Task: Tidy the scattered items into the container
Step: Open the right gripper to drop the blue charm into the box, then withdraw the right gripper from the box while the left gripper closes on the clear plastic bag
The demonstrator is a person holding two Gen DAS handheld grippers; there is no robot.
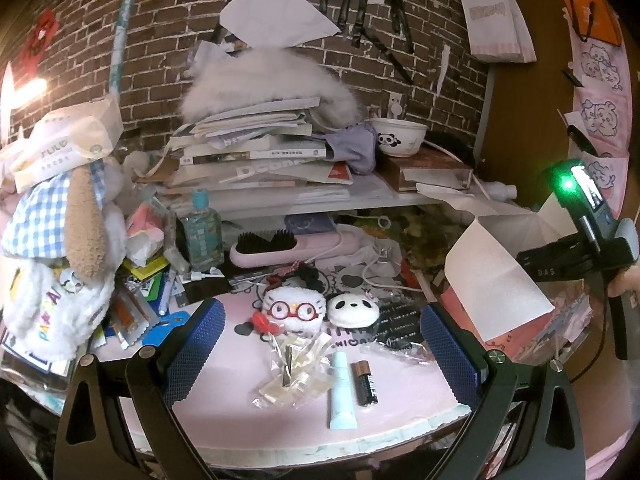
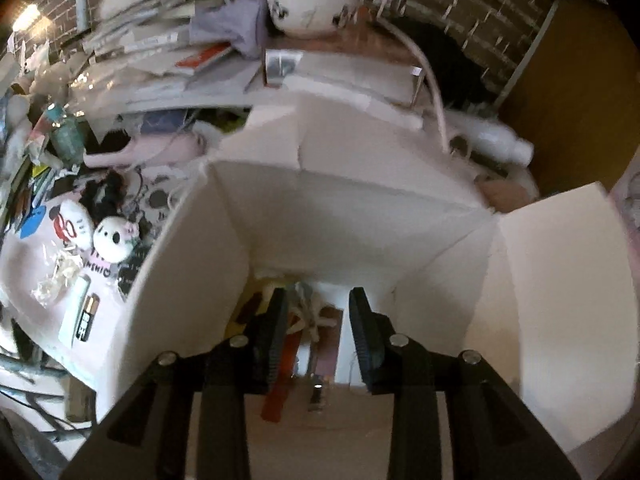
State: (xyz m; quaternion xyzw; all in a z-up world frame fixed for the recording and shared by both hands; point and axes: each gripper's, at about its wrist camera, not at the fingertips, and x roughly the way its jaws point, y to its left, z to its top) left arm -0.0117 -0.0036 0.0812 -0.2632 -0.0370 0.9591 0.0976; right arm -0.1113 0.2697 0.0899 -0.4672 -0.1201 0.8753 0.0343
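Pink table [image 1: 208, 364] with a smooth matt top, crowded with small things. Near the front edge, side by side: crinkled clear plastic wrapper [image 1: 294, 374], pale blue soft tube [image 1: 342, 392] with flat crimped end, and black-and-copper cylindrical battery [image 1: 365, 383], tube and battery almost touching. Just behind them, two fluffy round plush toys: white one with red glasses [image 1: 294, 312] and panda face [image 1: 353, 309], pressed against each other. Farther back, pink hairbrush [image 1: 294, 250] with black bristles and clear square bottle of bluish liquid [image 1: 202, 230].

Left gripper [image 1: 320, 354] hovering low above the table, spread wide, holding nothing; blue fingers [image 1: 196, 346] with rough knurled pads standing either side of the wrapper, tube and battery, not touching them.

White cardboard box [image 2: 360, 216], the container, on the right part of the table, flaps up, walls plain and stiff. Right gripper [image 2: 318, 316] pointing down into the box mouth, partly parted, with nothing clearly between the black ribbed fingers [image 2: 364, 328]. On the box floor: orange strap-like piece [image 2: 280, 384] and some pale tangled items, blurred.
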